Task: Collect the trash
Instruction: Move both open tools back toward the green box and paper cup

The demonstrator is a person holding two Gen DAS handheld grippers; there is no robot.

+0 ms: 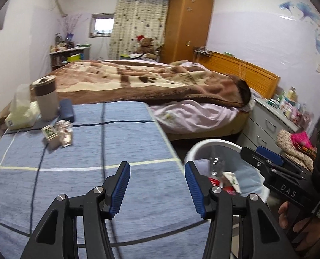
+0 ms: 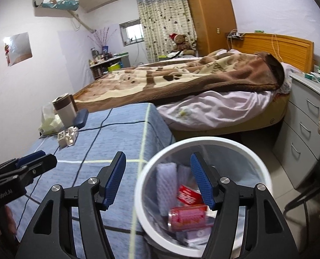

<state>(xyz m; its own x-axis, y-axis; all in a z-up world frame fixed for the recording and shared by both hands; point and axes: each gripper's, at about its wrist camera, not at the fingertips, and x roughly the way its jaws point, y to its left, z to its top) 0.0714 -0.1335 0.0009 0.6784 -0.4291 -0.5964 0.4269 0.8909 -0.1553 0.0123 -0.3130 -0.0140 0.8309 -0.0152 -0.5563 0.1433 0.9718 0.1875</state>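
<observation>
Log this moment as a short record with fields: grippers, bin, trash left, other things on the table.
left gripper: open, empty, over the blue tablecloth
right gripper: open, empty, above the bin's rim
bin: white, beside the table, holds a red can and wrappers
trash left: small boxes and wrappers at the table's far left
other things: cup, tissue pack, dark blue case

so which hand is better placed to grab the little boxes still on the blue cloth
Left. The left tongs hang open over the blue cloth, on the same side as the small boxes. The right tongs, also open and empty, hang over the white bin, farther from them.
</observation>
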